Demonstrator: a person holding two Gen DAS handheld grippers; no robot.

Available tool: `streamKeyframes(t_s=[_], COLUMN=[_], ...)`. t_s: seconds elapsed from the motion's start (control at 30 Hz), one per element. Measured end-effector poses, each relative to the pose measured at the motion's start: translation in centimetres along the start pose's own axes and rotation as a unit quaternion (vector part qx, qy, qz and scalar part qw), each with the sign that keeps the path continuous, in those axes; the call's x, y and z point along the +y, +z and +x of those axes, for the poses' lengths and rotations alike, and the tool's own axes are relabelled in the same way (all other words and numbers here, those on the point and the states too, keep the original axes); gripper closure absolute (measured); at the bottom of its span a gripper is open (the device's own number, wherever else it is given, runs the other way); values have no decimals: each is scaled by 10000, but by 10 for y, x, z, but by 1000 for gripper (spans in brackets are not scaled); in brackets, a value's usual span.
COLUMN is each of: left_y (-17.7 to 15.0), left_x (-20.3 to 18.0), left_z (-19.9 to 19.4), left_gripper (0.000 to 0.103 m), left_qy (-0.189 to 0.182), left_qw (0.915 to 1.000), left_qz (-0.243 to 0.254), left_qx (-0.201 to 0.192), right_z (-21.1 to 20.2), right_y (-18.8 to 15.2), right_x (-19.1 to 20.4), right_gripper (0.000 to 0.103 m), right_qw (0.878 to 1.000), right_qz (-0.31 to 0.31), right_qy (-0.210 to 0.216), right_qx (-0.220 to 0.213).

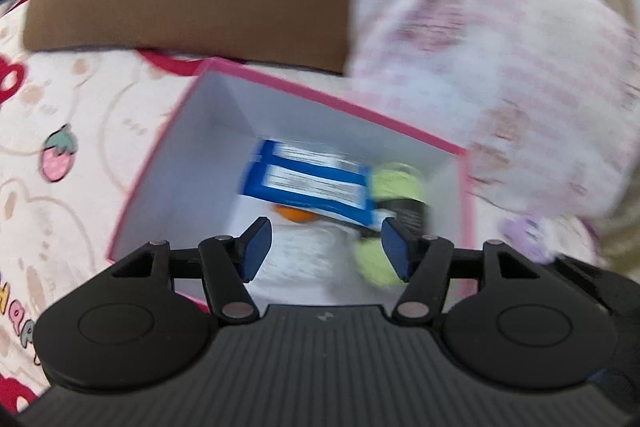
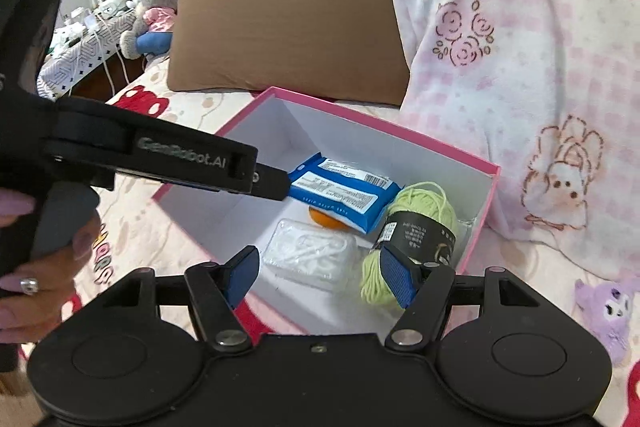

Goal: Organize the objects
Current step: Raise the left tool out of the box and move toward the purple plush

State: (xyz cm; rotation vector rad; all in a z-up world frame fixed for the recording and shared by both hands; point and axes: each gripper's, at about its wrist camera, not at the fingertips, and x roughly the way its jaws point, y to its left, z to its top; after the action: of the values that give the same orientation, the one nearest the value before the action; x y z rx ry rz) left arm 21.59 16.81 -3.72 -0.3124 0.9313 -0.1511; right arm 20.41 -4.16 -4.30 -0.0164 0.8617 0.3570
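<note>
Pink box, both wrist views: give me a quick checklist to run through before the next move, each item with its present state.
1. Left gripper empty, fingers apart: ok.
2. Right gripper empty, fingers apart: ok.
3. Blue packet, yarn, clear case and orange item inside the pink box: ok.
4. Packet lies flat: not ok, it rests tilted on the orange item.
5. Box lid within reach: cannot tell, none in view.
6. More loose things left on the bed: cannot tell.

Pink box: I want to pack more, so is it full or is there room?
Room left. The pink box shows bare white floor beside the blue packet and yarn.
</note>
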Motion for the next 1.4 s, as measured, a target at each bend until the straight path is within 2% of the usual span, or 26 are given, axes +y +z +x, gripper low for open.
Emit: streamKeyframes(t_s=[0.13, 0.3, 0.37, 0.53, 0.73, 0.8, 0.87, 0.93, 1.17, 1.4], left_y=[-7, -15, -18, -34, -60, -70, -82, -94, -127, -144], left_x=[-21, -37, -40, -56, -88, -98, -109, -120, -156, -205], left_z=[-35, -84, -97, -123, -148, -152, -155, -155, -147, -133], left_gripper=[42, 35, 35, 34, 25, 25, 25, 24, 24, 24], left_qy=[-156, -10, -157, -506, -399, -433, -518, -526, -620, -766], left_qw=[9992, 9976, 9972, 9969, 9956, 9942, 9922, 9914, 9869, 9742], left_qz=[364, 641, 696, 598, 850, 980, 1131, 1197, 1479, 2104], left_qx=[-48, -267, -213, 80, 37, 26, -6, 36, 192, 285], right_z=[-27, -62, -75, -106, -146, -160, -177, -190, -219, -225], right_y=[-5, -16, -20, -31, -46, -56, -73, -87, -120, -149], right_x=[3, 0, -2, -5, -11, -13, -15, -17, -27, -60], right_gripper=[31, 31, 31, 31, 30, 30, 30, 30, 27, 27], right_qw=[10000, 9994, 9991, 9987, 9983, 9968, 9934, 9923, 9959, 9973], right_qz=[0, 126, 156, 120, 39, -107, -221, -231, -283, -177], right_qy=[47, 249, 320, 457, 532, 756, 1032, 1098, 642, 231], right_qx=[-58, -193, -228, -202, -238, -249, -446, -524, -575, -676])
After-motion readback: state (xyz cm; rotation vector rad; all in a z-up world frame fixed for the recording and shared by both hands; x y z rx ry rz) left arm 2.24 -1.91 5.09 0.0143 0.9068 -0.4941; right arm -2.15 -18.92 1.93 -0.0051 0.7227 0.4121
